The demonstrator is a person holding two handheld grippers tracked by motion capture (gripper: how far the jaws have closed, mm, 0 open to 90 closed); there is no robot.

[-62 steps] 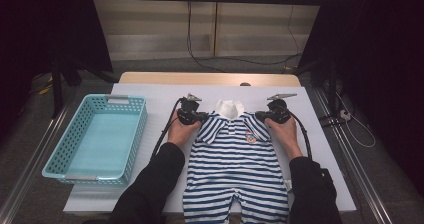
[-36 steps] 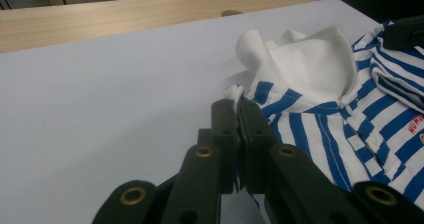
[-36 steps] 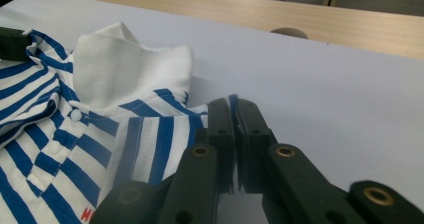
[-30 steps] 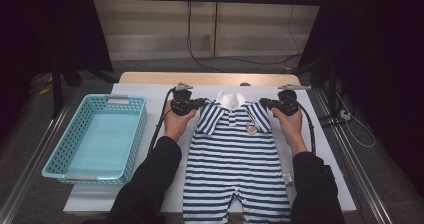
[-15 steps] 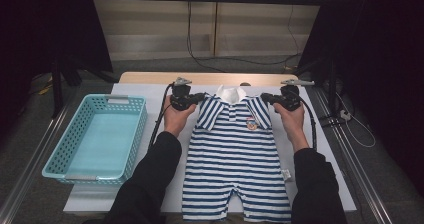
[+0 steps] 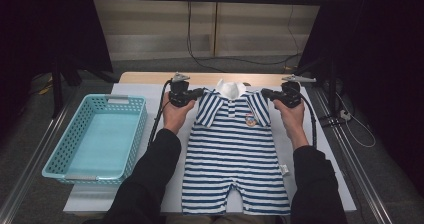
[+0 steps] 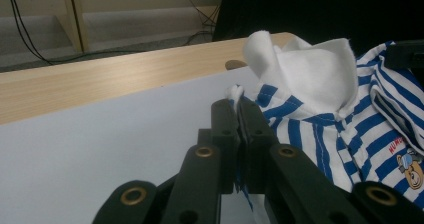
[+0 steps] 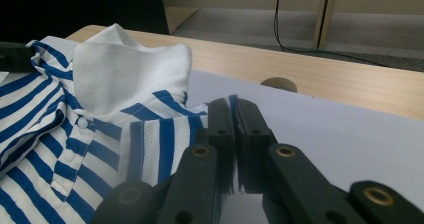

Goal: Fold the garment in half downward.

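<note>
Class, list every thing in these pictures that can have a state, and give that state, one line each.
Striped romper: spread flat, front up, collar standing.
Left claw: shut on the romper's shoulder.
Right claw: shut on the other shoulder.
Basket: upright, nothing inside.

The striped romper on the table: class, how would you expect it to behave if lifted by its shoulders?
The striped romper would probably hang limp: it is thin cloth lying flat on the table. It looks light, since each hand-held gripper, left and right, pinches only a shoulder edge. Its collar would likely flop over.
</note>
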